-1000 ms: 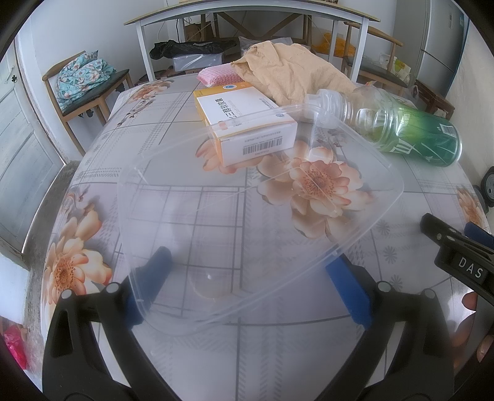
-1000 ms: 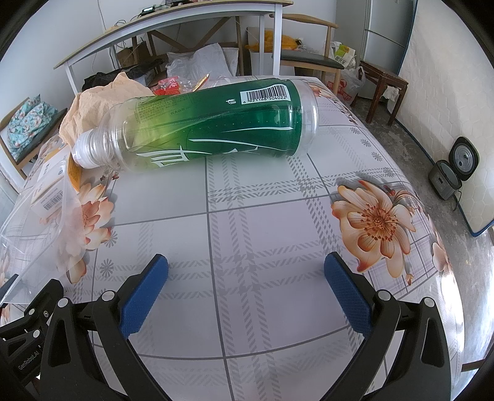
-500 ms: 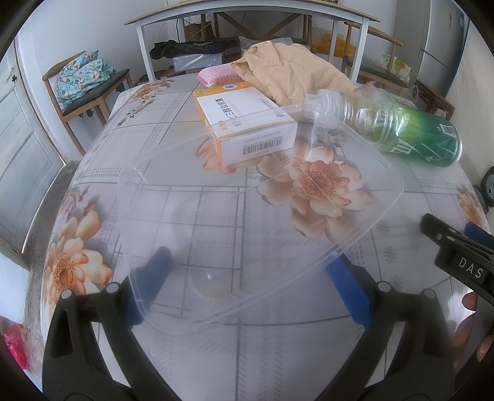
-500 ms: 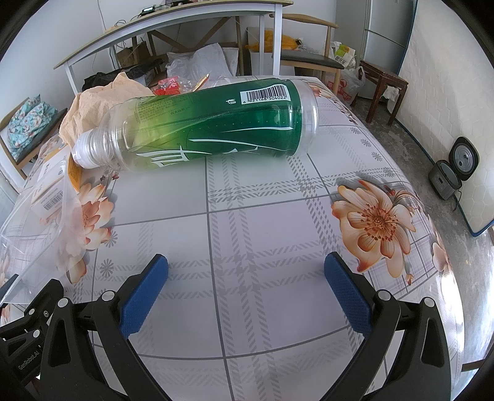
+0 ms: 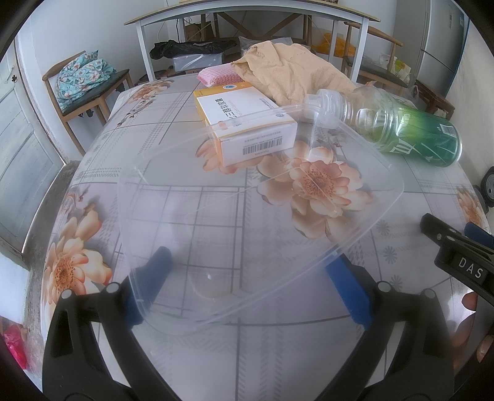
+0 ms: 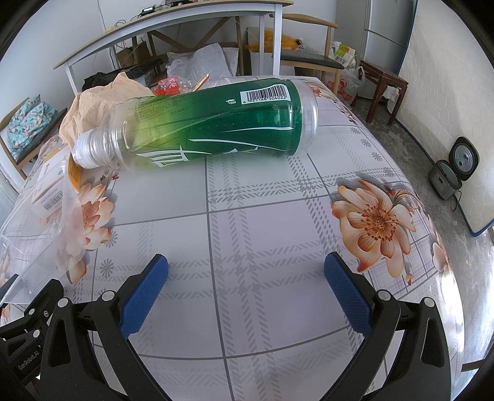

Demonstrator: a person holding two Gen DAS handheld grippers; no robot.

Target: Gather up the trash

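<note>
A clear plastic container (image 5: 173, 216) lies on the flowered table, right in front of my left gripper (image 5: 247, 287), which is open with its blue pads on either side of the container's near edge. Behind it lie a white and orange box (image 5: 247, 123), a crumpled tan paper (image 5: 293, 74) and an empty green-labelled bottle (image 5: 401, 129) on its side. In the right wrist view my right gripper (image 6: 247, 293) is open and empty above bare tablecloth. The bottle (image 6: 210, 126) lies across the table beyond it, cap to the left. The container's edge (image 6: 37, 222) shows at the left.
A pink sponge-like pad (image 5: 216, 74) lies behind the box. Chairs (image 5: 89, 89) and a white-framed desk (image 5: 247, 12) stand past the table's far edge. A small wooden stool (image 6: 383, 83) and a round appliance (image 6: 454, 172) stand on the floor to the right.
</note>
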